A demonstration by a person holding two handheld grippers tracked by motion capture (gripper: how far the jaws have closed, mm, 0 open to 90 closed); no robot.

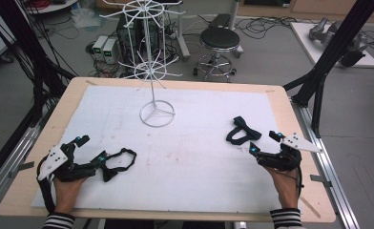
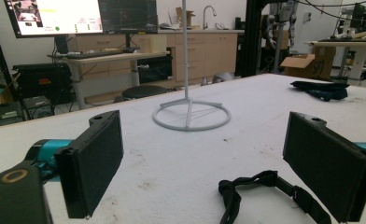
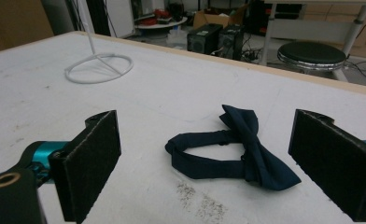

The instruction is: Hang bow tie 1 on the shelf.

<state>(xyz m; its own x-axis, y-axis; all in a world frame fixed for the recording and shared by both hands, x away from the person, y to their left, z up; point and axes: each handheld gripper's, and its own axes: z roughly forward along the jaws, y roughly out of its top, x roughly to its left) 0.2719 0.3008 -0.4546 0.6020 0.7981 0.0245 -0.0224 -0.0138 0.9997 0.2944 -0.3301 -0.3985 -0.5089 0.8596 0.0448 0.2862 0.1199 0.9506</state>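
Both handheld grippers sit low with jaws spread wide: the left gripper lined up on a black bow tie with a looped strap, the right gripper facing a dark navy fabric bow tie, probably so each gets pinched. Beyond, on the scuffed white table sheet, stands a white wire hanging rack, maybe their destination. Then a round black stool and cluttered lab.

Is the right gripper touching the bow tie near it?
Apart. In the right gripper view the bow tie lies flat on the white table cover ahead of the open right gripper, with bare cover showing between it and each jaw.
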